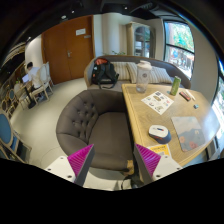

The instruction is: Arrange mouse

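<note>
the jaws are held wide open with nothing gripped, up over a grey tufted sofa (95, 120). a white mouse (159, 131) is seen on the wooden table (140, 115), ahead of the right finger.

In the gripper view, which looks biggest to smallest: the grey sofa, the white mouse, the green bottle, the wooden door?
1. Grey sofa, though it is nearest.
2. Wooden door.
3. White mouse and green bottle look alike; unsure.
Gripper open, holding nothing.
</note>
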The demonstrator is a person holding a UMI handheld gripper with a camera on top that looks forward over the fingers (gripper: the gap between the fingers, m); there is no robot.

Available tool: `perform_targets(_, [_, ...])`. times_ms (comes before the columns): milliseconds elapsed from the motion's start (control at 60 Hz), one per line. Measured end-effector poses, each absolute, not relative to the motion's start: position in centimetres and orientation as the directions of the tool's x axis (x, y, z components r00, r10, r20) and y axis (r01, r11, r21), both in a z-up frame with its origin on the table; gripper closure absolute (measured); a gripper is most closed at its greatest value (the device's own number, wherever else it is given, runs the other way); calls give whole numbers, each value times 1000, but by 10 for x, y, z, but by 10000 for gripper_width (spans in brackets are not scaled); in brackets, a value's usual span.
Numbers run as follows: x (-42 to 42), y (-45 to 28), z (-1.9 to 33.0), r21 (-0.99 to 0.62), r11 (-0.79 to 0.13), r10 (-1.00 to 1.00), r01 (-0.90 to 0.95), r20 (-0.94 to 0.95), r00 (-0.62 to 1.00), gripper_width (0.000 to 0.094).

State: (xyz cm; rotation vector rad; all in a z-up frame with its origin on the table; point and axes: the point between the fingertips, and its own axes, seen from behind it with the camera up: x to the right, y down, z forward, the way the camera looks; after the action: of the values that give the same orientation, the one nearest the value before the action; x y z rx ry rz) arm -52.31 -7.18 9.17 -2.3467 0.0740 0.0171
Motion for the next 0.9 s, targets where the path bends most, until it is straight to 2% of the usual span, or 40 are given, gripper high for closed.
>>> perform_targets(83, [-507,-74,87,-721,-691,-75,-49,3,997,114])
perform_targets(250, [-424,-82,36,-687,-726,-93,35,149,984,116])
perform_targets(383, [-353,-67,18,-706,-706,-123,54,197,973,117])
perform_targets(617, [-302,-24,-14,-706,-699,2,110,151,988,119])
perform_targets(717, [-305,0,-13,-733,-673,64,96,71,995,136])
perform_targets(817, [-309,23,-15,-748,-657,115,94,24,993,215])
perform_targets(900, [-314,36,-17,-751,-656,128,66,-24,992,337])
